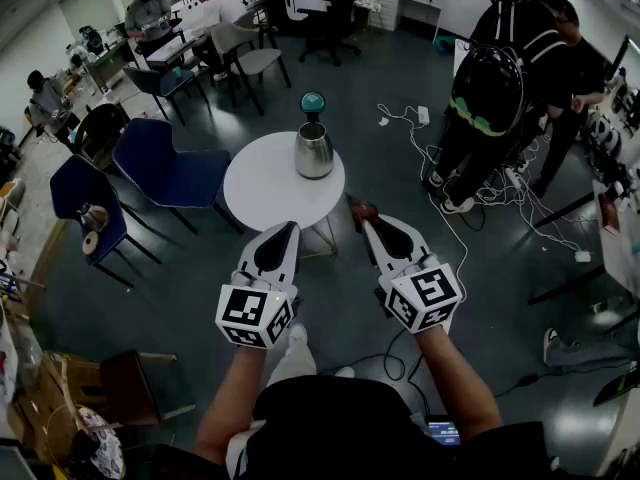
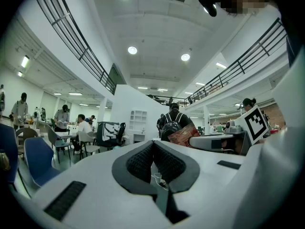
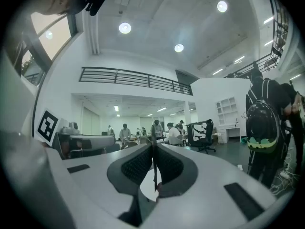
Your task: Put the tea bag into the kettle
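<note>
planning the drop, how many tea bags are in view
1: the tea bag is clamped in the right gripper, beside the table. More could be hidden inside the kettle.

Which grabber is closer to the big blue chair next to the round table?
Left. The left gripper hangs to the right of the blue chair. The right gripper, shut on the tea bag, is farther right, past the left one.

White left gripper [image 1: 291, 227] and right gripper [image 1: 367, 224], black ribbed pads [image 2: 139, 162], black-and-white marker cubes [image 1: 255, 316]; black short-sleeved top [image 1: 360, 430], bottom centre.
</note>
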